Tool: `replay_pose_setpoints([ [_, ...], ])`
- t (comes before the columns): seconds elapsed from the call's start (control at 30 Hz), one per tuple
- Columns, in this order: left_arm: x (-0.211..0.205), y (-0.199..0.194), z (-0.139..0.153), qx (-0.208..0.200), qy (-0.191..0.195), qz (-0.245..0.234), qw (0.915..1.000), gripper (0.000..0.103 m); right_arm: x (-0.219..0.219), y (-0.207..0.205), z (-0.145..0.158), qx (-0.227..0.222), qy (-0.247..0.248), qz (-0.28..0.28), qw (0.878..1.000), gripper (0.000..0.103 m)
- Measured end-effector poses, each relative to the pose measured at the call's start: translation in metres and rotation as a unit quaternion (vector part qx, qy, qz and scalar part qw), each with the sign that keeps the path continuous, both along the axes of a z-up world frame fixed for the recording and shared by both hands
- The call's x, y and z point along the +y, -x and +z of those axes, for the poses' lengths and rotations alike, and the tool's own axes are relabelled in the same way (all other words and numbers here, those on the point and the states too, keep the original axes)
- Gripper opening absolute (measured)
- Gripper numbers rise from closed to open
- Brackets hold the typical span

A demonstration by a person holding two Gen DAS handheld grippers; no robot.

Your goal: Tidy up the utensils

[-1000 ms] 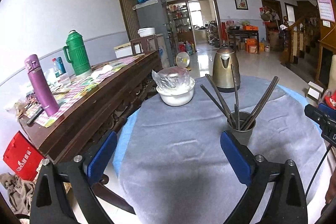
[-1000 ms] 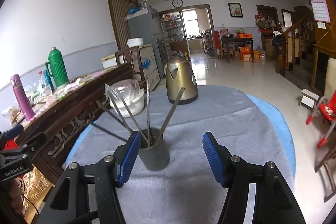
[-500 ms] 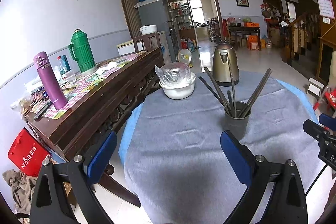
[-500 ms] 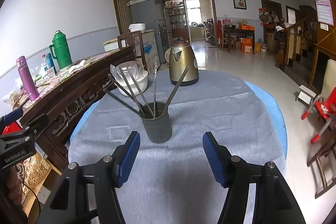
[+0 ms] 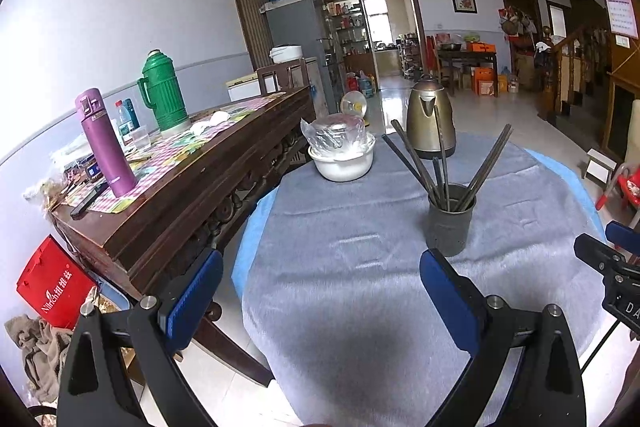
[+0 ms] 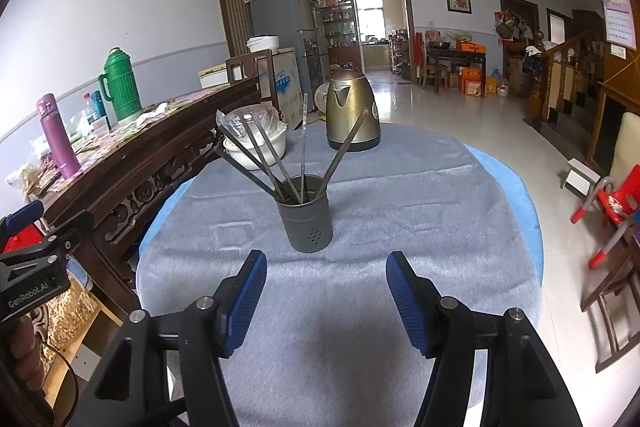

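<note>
While both blue-padded grippers hang over the near part of the round table's grey fleece cloth (image 6: 420, 187), the left gripper (image 5: 320, 297) and the right gripper (image 6: 326, 297) each stand with jaws spread and nothing between them. The dark grey metal utensil cup (image 6: 306, 223) sits near the table's middle, dark chopsticks (image 6: 260, 157) fanning out of it. Bare cloth surrounds it; a white plastic-covered bowl (image 6: 256, 147) and brass-coloured kettle (image 6: 352, 111) crowd the far edge.
</note>
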State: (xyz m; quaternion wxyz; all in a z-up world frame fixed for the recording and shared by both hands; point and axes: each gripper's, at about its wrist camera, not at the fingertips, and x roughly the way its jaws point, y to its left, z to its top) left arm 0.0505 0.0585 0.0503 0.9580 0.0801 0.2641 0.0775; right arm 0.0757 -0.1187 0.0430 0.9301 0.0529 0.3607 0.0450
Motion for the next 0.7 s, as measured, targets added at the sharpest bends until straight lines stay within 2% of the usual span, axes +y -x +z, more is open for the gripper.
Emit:
replay_pose_setpoints([
  [0.7,0.014,0.010,-0.003,0.004,0.004,0.004,1.0000,0.099,0.023,0.004,0.001,0.009,0.002,0.008,1.000,0.066],
])
